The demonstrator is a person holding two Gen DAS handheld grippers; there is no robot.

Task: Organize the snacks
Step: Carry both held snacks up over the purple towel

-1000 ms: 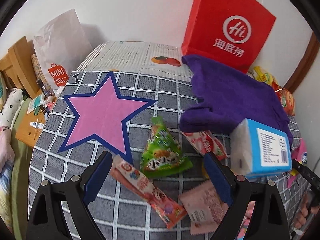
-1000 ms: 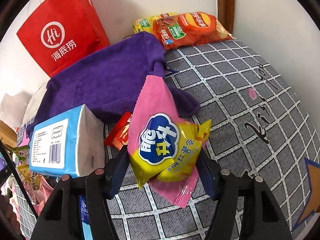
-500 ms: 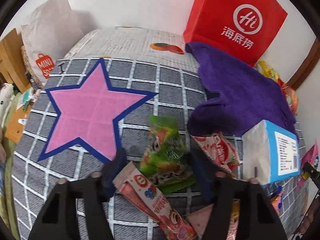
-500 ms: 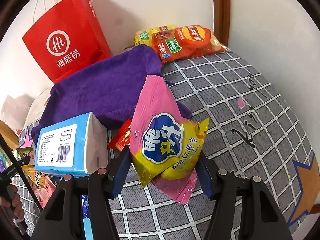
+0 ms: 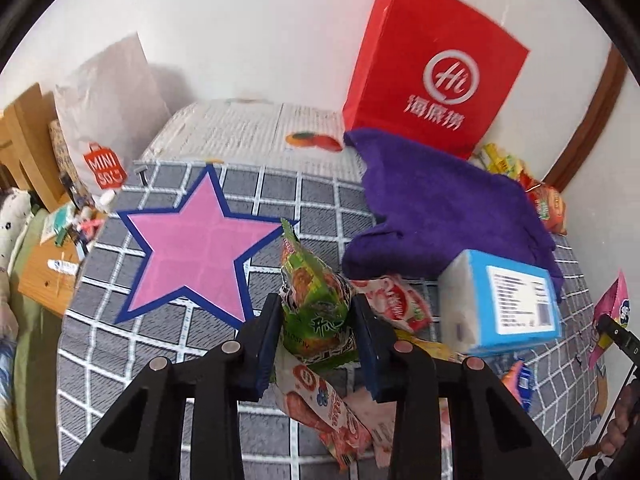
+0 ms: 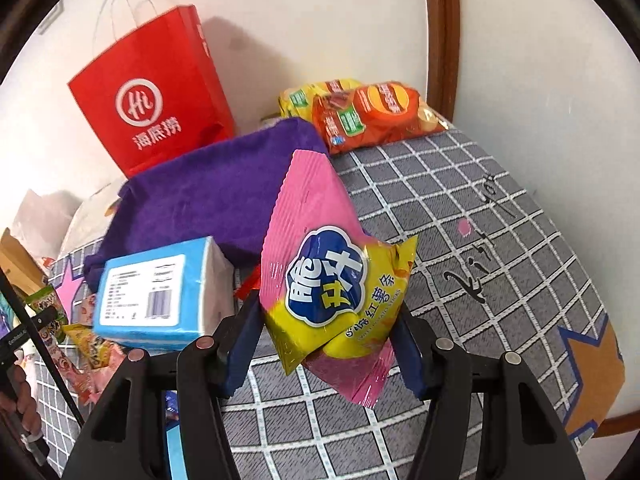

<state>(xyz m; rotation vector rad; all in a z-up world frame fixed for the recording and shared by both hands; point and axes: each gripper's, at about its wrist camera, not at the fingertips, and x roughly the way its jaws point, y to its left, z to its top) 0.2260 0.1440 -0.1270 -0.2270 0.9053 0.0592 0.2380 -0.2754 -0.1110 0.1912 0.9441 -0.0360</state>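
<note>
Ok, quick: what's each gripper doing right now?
Left gripper: jaws closing, pads already on the green crinkly snack packet.
Right gripper: shut on the pink-and-yellow foil snack bag.

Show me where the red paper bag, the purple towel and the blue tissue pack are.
Red paper bag (image 5: 436,68), left wrist view: its front face.
Purple towel (image 5: 444,208), left wrist view: its middle.
Blue tissue pack (image 6: 140,292), right wrist view: its white label.

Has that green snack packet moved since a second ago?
Yes. The green snack packet lay flat below the pink star; now it stands tilted up between the closing jaws of the left gripper, beside the star's tip.
</note>
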